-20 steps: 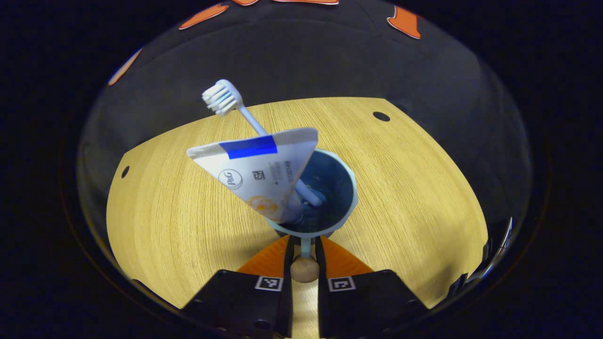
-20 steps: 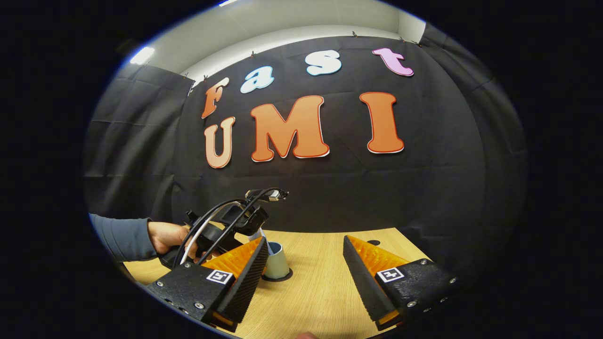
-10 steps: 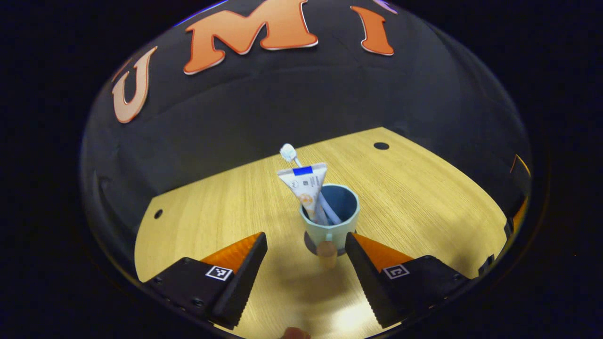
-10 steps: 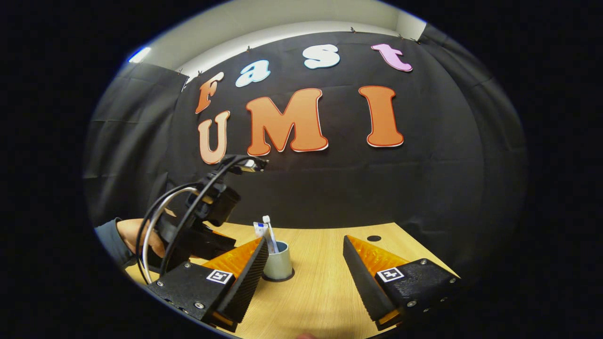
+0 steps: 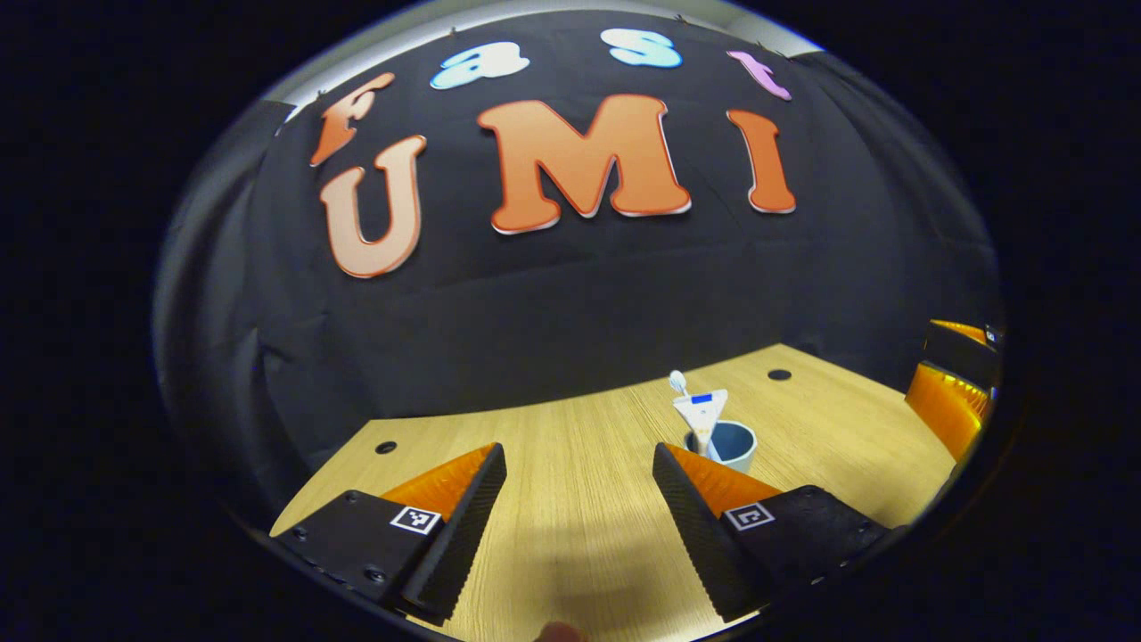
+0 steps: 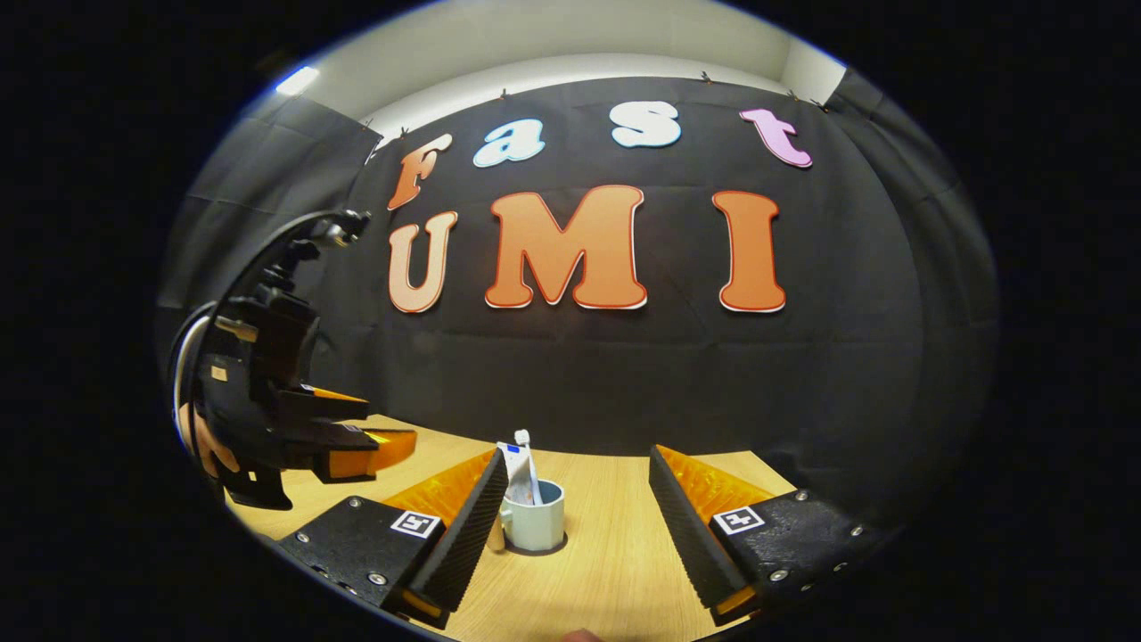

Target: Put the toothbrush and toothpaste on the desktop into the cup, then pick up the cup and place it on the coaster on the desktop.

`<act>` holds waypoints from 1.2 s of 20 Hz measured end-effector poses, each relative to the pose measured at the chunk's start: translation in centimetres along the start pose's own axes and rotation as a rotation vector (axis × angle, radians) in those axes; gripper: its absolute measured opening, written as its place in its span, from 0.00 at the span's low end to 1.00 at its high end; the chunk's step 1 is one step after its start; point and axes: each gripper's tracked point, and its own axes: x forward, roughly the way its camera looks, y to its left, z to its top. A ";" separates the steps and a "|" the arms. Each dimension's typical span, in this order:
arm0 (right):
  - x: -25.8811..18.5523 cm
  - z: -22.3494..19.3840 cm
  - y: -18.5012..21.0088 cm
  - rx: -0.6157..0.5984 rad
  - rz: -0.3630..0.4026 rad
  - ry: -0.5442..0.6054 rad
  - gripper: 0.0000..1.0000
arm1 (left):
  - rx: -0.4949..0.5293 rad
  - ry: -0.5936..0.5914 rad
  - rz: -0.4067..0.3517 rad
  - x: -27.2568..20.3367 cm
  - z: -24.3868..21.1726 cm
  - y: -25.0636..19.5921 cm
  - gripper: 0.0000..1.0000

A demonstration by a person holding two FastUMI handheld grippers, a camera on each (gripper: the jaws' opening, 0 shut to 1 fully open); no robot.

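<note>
The worktop is pale yellow wood with fine straight grain and small round black holes. On it the cup is pale blue-green outside and deeper blue inside. In the cup, the toothpaste is white with a blue band at its top edge and an orange mark lower down; the toothbrush is white. Under the cup, the coaster is dark.

A pale wooden bench is stretching out in front of me. Black cloth is hanging behind it, and small round holes are showing near its far edge.
</note>
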 end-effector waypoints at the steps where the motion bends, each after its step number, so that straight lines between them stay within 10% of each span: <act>1: 0.2 0.1 0.6 -0.002 0.007 -0.005 0.95 | -0.012 -0.034 0.007 0.1 0.1 0.0 0.99; 11: 1.4 1.0 3.6 -0.042 0.027 -0.070 0.95 | -0.101 -0.342 0.011 -2.1 4.3 0.0 0.99; 24: 1.5 2.2 4.3 -0.039 0.056 -0.105 0.95 | -0.137 -0.390 0.018 -2.0 2.9 -0.8 0.99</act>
